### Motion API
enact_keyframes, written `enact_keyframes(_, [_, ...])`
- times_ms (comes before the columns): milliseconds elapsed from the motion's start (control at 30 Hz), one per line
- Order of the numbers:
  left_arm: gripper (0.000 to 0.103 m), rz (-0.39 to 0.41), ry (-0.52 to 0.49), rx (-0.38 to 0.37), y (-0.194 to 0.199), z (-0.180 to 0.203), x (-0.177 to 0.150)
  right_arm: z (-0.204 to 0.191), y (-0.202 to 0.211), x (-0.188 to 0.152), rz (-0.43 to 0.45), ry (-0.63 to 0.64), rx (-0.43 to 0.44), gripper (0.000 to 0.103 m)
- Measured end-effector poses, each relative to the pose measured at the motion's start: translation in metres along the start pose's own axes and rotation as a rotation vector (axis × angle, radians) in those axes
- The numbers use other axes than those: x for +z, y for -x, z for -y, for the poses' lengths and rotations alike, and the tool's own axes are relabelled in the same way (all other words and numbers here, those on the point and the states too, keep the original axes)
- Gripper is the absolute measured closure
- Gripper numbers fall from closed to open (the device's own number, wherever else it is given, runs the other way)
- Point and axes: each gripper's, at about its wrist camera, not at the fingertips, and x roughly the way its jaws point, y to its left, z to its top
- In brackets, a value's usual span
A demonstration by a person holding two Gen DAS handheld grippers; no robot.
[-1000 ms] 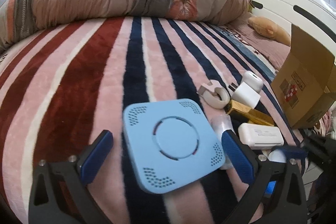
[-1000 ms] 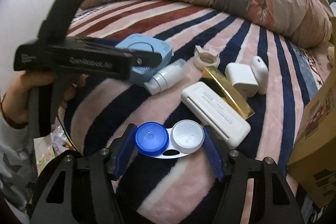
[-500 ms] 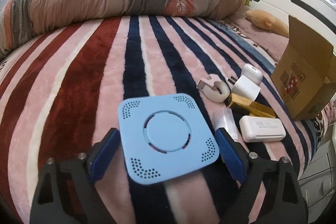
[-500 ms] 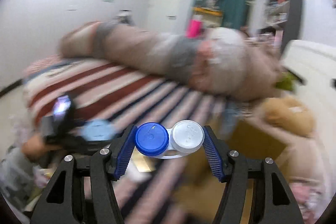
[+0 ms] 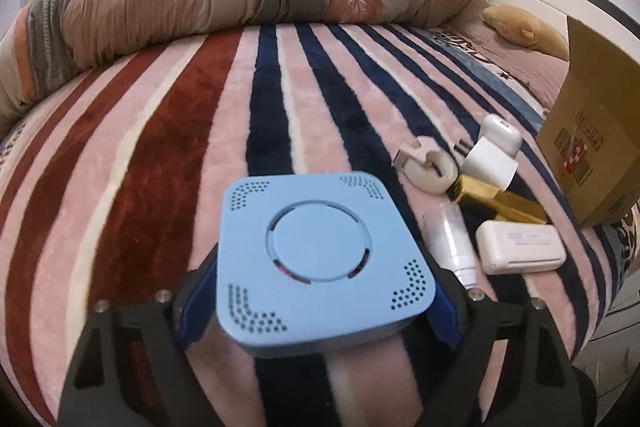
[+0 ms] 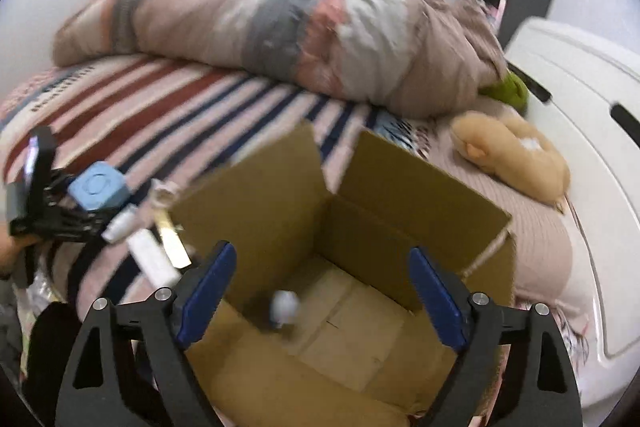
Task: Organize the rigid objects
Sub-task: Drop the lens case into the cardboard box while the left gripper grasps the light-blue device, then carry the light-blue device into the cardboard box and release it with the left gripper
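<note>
Blue pads empty over the box, blue pads closed on the square gadget.

Blue-padded right gripper (image 6: pixel 318 291) hangs spread wide above the open cardboard box (image 6: pixel 420 187); the contact lens case (image 6: pixel 285 307) it was pinching half a second ago now shows as a blurred white shape near the box floor, so I judge it just released and one item sorted. Nearest in the left wrist view, the left gripper (image 5: pixel 320 297), open around the light blue square device (image 5: pixel 322 259) a second ago, now presses both pads against its sides on the striped blanket (image 5: pixel 160 155). Just beyond lie a small white bottle (image 5: pixel 450 241), a white case (image 5: pixel 520 247), a gold bar-shaped box (image 5: pixel 500 199), a tape roll (image 5: pixel 426 169) and a white charger (image 5: pixel 490 159), unsorted. Likely the device goes in next.
</note>
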Motion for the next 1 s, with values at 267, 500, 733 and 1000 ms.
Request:
enact_keyframes(267, [0.021,0.071,-0.004,-0.069,0.062,-0.003,0.045,-0.054,0.027,0.020,0.146,0.114,0.315,0.014])
enact_keyframes(500, [0.021,0.036,0.019,-0.108,0.068,-0.006,0.048,-0.100,0.018,0.022,0.140,0.202,0.416,0.014])
enact_keyframes(733, [0.021,0.120,-0.023,-0.266,0.120,0.023,0.070,-0.097,0.022,0.031,0.127,0.181,0.514,0.014])
enact_keyframes(1000, [0.021,0.140,-0.109,-0.497,0.159,0.099,0.120,-0.058,0.033,0.035,0.163,0.043,0.593,0.003])
